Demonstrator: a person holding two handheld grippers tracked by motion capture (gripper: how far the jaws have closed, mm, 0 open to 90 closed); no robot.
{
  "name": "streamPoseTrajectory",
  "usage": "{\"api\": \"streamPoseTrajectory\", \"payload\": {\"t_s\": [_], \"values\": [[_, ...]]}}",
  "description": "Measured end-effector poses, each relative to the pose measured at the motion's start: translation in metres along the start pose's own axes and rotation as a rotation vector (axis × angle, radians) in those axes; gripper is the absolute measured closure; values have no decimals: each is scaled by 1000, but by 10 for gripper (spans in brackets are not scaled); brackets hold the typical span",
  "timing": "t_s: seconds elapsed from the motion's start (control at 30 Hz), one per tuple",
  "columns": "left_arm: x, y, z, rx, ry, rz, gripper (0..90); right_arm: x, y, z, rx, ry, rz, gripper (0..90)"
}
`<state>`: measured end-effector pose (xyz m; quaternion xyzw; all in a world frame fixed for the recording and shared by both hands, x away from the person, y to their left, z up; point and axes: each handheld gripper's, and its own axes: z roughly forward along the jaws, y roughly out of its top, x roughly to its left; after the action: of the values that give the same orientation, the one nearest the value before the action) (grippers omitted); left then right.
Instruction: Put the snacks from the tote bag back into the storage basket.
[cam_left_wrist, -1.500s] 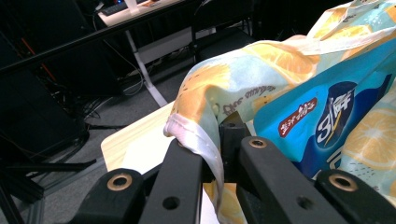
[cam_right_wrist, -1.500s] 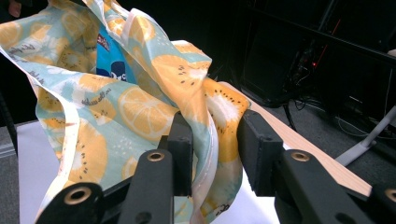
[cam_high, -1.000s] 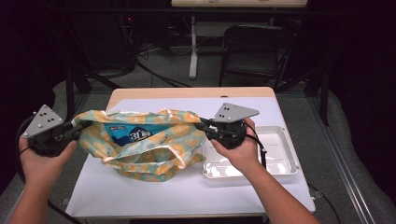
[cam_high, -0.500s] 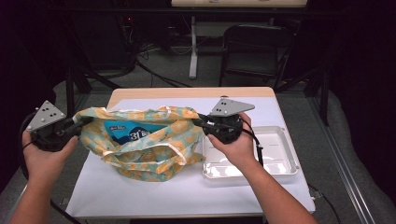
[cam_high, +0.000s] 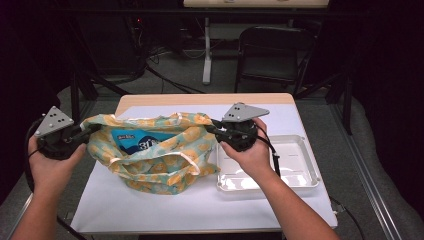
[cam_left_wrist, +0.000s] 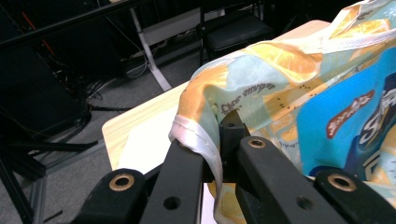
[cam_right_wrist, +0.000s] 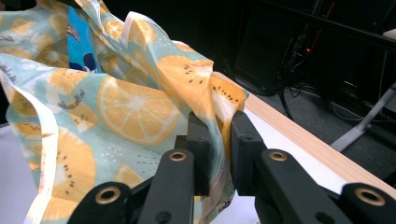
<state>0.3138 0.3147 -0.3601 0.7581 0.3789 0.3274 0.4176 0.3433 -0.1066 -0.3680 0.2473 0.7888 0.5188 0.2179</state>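
- Our left gripper (cam_high: 89, 131) has its fingers (cam_left_wrist: 187, 163) pressed together on the white-edged hem of the fruit-print bag (cam_high: 160, 155), at the bag's left end.
- Our right gripper (cam_high: 212, 129) has the bag's right edge between its fingers (cam_right_wrist: 198, 140); they have just been easing apart, and cloth fills the narrow gap, touching both.
- The bag sags on the worktop (cam_high: 200, 210) between the two sets of fingers, with a blue packet (cam_high: 140, 142) inside.
- A clear tray (cam_high: 300, 170) lies just behind the right fingers.
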Motion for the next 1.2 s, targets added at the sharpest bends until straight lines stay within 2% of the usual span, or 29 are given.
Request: {"api": "streamPoseTrajectory", "payload": {"t_s": [0.1,0.27,0.7,1.2], "values": [[-1,-2,3,14,13,10,899,-2,0,4,11,-8,9,799],[1,-5,5,24,12,1,899,-4,-1,8,37,-19,12,792],[-1,-19,13,57,-9,-11,897,-4,-13,15,113,2,23,810],[-4,-40,15,69,-25,-31,897,8,-25,16,157,35,-3,812]]}}
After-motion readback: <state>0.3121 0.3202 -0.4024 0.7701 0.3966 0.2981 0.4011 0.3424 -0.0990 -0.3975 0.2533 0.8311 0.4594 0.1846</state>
